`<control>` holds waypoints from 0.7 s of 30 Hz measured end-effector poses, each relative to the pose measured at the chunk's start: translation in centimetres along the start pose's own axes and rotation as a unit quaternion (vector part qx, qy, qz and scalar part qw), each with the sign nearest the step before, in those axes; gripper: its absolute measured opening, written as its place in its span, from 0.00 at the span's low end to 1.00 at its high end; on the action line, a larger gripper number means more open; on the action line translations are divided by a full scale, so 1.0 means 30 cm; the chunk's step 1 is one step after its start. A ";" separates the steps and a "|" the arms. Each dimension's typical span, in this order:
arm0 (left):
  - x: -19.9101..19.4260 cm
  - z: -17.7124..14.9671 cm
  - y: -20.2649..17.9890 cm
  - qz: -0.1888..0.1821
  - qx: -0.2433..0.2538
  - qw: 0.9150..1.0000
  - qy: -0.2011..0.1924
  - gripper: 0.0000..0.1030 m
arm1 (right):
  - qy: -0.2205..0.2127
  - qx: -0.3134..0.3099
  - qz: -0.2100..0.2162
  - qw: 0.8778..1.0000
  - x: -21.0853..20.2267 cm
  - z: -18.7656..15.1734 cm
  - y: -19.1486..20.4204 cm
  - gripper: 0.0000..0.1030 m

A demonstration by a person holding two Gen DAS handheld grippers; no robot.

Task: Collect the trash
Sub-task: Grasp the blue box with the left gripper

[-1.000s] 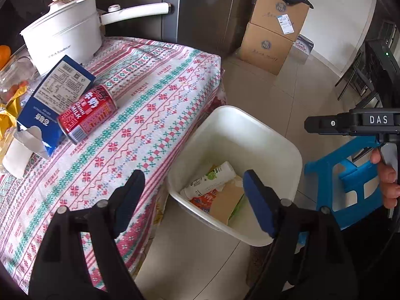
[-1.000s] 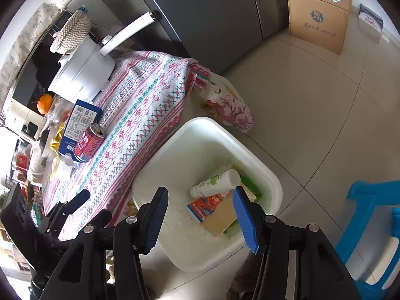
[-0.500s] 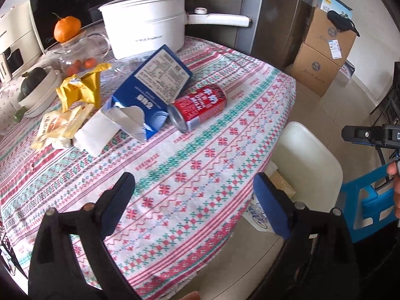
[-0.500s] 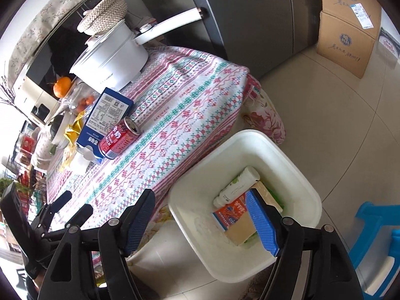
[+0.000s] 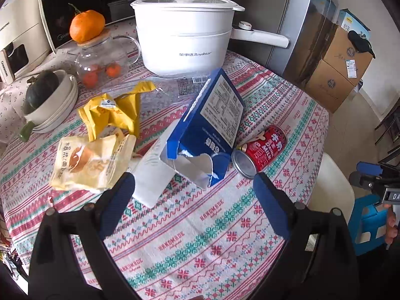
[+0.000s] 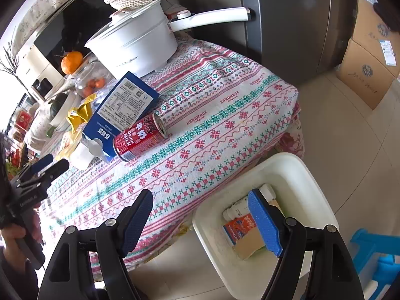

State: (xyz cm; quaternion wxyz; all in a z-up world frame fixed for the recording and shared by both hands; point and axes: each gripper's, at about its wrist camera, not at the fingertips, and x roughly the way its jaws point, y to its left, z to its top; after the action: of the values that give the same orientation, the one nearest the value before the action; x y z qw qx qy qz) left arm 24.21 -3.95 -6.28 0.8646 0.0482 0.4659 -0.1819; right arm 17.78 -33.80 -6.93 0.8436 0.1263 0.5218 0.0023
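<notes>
Both jaws wide, carton (image 5: 207, 135) ahead, untouched

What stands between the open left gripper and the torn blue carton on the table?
Nothing visible does. The left gripper is open and faces the blue carton over bare tablecloth; the red can lies beside the carton, off that line.

On my table (image 5: 225, 245) the can (image 5: 260, 151) lies on its side, touching the carton (image 5: 212, 125) to its left. Wrappers (image 5: 95, 160) lie left of the carton, the pot (image 5: 185, 37) behind. The bin (image 6: 300, 175) stands right of the table.
</notes>
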 end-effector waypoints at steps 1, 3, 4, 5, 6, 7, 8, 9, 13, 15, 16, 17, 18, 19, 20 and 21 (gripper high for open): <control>0.024 0.027 0.007 -0.007 -0.004 1.000 0.003 0.92 | 0.002 0.001 0.000 1.000 0.009 0.008 0.004 0.78; 0.073 0.081 0.020 -0.022 -0.006 1.000 0.011 0.89 | 0.004 0.000 0.001 1.000 0.024 0.024 0.011 0.78; 0.097 0.106 0.018 -0.029 -0.005 0.999 0.016 0.88 | 0.004 0.000 0.000 1.000 0.029 0.031 0.014 0.78; 0.122 0.130 0.019 -0.035 -0.004 0.999 0.021 0.86 | 0.003 -0.001 -0.001 1.000 0.035 0.041 0.019 0.78; 0.147 0.154 0.022 -0.039 -0.004 0.999 0.027 0.85 | 0.003 -0.003 -0.002 1.000 0.041 0.047 0.022 0.78; 0.170 0.172 0.023 -0.045 -0.006 0.998 0.034 0.81 | 0.004 -0.002 -0.004 1.000 0.047 0.055 0.024 0.78; 0.194 0.189 0.026 -0.053 -0.010 0.998 0.042 0.78 | 0.006 -0.002 -0.003 1.000 0.055 0.060 0.025 0.78; 0.215 0.203 0.030 -0.063 -0.016 0.997 0.050 0.76 | 0.009 0.000 -0.001 1.000 0.063 0.065 0.024 0.78; 0.296 0.233 0.035 -0.091 -0.037 0.991 0.087 0.56 | 0.014 0.003 0.002 1.000 0.086 0.084 0.025 0.78; 0.303 0.239 0.031 -0.092 -0.038 0.991 0.087 0.51 | 0.016 0.003 0.000 1.000 0.096 0.090 0.025 0.78; 0.305 0.241 0.031 -0.093 -0.039 0.991 0.089 0.45 | 0.018 0.005 0.000 1.000 0.100 0.093 0.026 0.78; 0.305 0.241 0.029 -0.094 -0.040 0.991 0.093 0.42 | 0.019 0.007 0.001 1.000 0.105 0.095 0.026 0.78; 0.300 0.238 0.027 -0.098 -0.042 0.990 0.094 0.41 | 0.020 0.008 0.001 1.000 0.110 0.097 0.028 0.78; 0.292 0.233 0.030 -0.101 -0.042 0.989 0.095 0.38 | 0.021 0.009 0.002 1.000 0.115 0.098 0.032 0.78; 0.283 0.229 0.027 -0.105 -0.043 0.989 0.094 0.35 | 0.022 0.010 0.002 1.000 0.122 0.098 0.036 0.78; 0.270 0.221 0.023 -0.109 -0.044 0.989 0.092 0.34 | 0.024 0.010 0.002 1.000 0.130 0.097 0.041 0.78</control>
State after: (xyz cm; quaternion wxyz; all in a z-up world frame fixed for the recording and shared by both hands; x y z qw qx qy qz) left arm 33.73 -7.18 -9.27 0.7946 -0.0242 0.5531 -0.2493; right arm 22.28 -32.70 -8.86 0.8296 0.1356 0.5416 0.0015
